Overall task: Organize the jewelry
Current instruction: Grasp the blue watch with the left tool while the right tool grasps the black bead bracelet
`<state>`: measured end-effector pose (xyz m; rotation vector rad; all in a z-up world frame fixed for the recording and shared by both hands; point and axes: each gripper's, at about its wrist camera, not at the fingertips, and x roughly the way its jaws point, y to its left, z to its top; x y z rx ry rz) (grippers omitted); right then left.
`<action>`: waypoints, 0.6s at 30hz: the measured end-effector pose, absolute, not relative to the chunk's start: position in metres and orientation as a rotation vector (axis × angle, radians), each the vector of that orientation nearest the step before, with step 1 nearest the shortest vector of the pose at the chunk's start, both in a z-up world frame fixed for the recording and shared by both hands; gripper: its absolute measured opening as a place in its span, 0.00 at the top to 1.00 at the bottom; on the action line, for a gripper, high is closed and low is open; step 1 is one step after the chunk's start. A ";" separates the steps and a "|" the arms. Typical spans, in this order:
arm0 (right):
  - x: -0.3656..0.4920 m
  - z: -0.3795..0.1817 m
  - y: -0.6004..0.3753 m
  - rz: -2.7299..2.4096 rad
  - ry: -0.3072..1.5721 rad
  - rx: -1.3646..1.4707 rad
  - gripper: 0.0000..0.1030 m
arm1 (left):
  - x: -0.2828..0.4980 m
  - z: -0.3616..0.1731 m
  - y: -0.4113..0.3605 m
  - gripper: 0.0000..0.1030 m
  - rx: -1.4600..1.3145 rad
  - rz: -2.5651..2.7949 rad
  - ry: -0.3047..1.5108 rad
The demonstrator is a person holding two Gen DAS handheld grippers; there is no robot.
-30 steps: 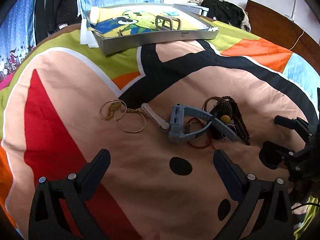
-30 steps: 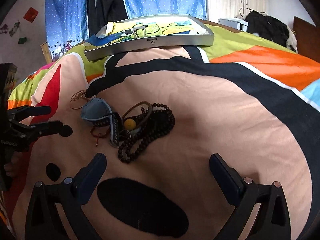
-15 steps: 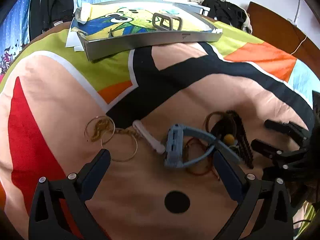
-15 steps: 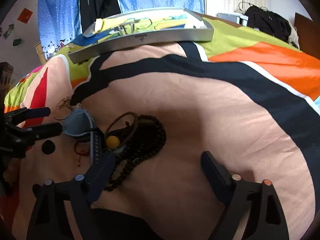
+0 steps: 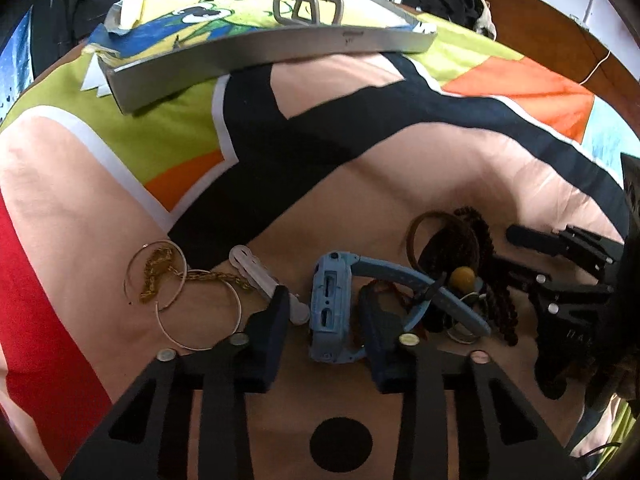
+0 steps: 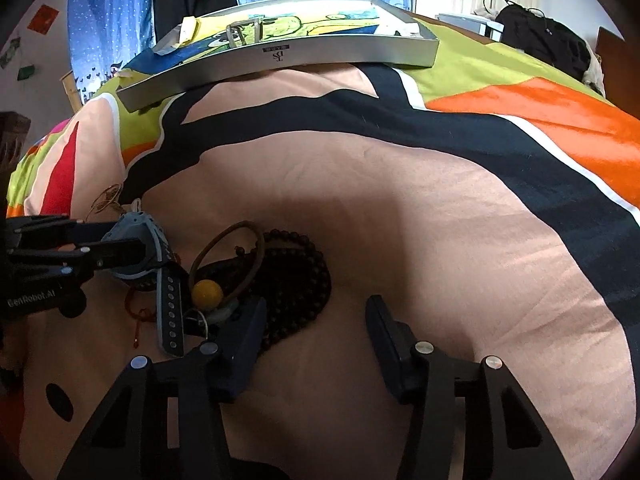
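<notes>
Left tool [image 5: 320,312]: being held low over the bed [image 5: 400,184], fingers spread either side of the blue watch [image 5: 330,312], not gripping.
Right tool [image 6: 314,332]: being held spread; left finger lying against the dark bead necklace [image 6: 300,276].
Jewelry: being kept in a pile mid-bed; gold hoops [image 5: 176,288] lying just left.
Tray [image 6: 280,58]: being rested at the far edge.

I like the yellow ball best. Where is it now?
The yellow ball sits in the jewelry pile on the bedspread, at lower left of the right wrist view, between the blue watch strap and the dark beads, inside the brown ring.
</notes>
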<state>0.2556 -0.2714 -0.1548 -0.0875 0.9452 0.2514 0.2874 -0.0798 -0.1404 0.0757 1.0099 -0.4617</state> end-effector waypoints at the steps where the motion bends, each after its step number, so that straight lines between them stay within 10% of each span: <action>1: 0.257 -0.155 -0.271 0.251 0.947 -0.087 0.53 | 0.287 -0.141 -0.079 0.73 0.076 -0.458 1.008; 18: 0.272 -0.163 -0.261 0.223 0.990 -0.145 0.85 | 0.296 -0.142 -0.097 0.86 0.116 -0.441 1.026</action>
